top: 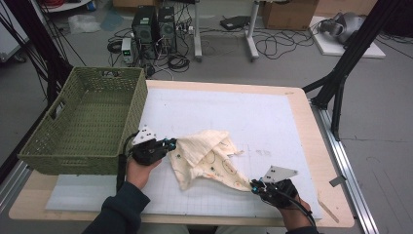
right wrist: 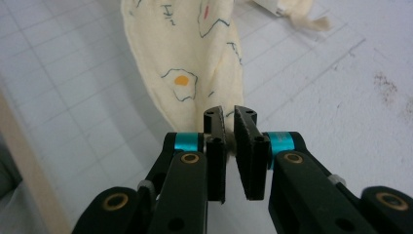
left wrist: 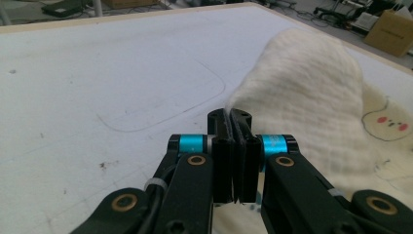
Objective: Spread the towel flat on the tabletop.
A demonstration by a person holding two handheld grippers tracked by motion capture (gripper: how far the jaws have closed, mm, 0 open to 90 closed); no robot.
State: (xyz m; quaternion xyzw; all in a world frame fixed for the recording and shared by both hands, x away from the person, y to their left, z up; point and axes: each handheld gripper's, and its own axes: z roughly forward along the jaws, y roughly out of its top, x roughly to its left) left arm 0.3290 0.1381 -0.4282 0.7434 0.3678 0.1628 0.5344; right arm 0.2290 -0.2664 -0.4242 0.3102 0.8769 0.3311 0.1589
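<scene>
While both your claws clamp the cream printed cloth on the white surface | left claw pinches one edge, right claw a corner | step: spreading it out | next: likely draw apart evenly, keeping grip, beside green basket.
</scene>
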